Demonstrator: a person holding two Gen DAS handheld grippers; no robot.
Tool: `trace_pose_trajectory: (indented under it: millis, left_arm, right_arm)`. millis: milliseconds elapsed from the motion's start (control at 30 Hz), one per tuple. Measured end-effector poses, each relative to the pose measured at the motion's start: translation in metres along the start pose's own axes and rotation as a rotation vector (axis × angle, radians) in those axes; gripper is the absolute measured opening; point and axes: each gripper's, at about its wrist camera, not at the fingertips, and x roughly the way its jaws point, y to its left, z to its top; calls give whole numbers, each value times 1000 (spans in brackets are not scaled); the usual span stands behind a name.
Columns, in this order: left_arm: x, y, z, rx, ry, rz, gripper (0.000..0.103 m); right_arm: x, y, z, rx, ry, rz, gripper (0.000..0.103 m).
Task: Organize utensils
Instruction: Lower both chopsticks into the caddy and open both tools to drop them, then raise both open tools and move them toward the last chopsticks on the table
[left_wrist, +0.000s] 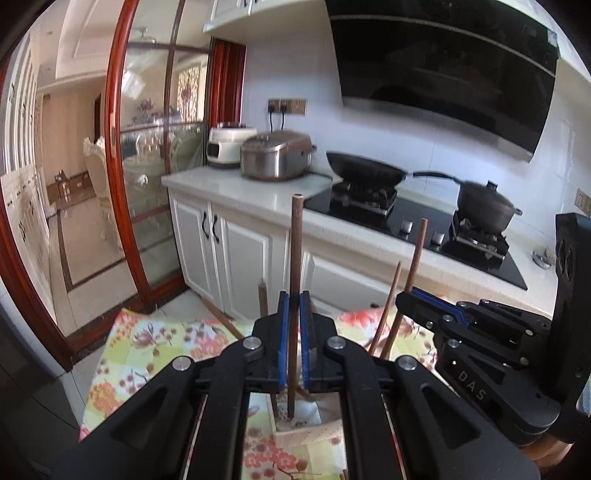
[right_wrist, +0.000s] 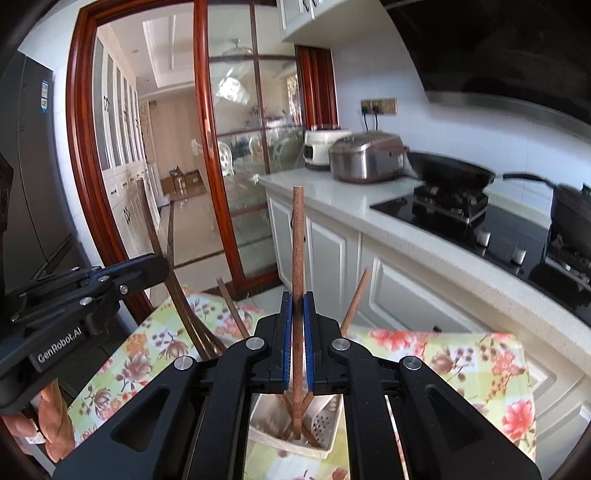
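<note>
the left gripper (left_wrist: 294, 301) is clamped narrow on a dark wooden chopstick (left_wrist: 296, 251), held upright with its lower end dipping into the white utensil holder (left_wrist: 295, 424) on the floral tablecloth (left_wrist: 147, 343). the right gripper (right_wrist: 297, 301) pinches a second chopstick (right_wrist: 297, 236) the same way, its tip low inside the holder (right_wrist: 325, 428), among other sticks leaning there. both hands crowd one small container, so the black bodies could knock together; the right gripper sits close at the right in the left view. a tilted release might let a stick catch the rim and tip out onto the cloth. the leaning chopsticks could block the way down, and a push might slide the light holder toward the table's near edge.
</note>
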Motion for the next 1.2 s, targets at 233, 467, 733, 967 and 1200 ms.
trace_pose_trajectory:
  millis: [233,467,733,967,1200]
  left_arm:
    - [-4,9,-14,-17,-10,27,35]
    - [-37,29,-28,-61,-77,88,63]
    - [-88,35,-85,-63,-125,172,89]
    - [-120,30,-146,-124,-100,137,95]
    - [-126,12,-196,-122,-23,103,95]
  right_arm:
    - [4,-5,-10,25,31,-2,17]
    - [-27,-20,-13,54,-34,-11,36]
    - [-64,-45,-55,147,-62,-32,40]
    - [-86,-37,-112,186,-42,-7,40]
    - [-94,-12,-168,174,18,6,40]
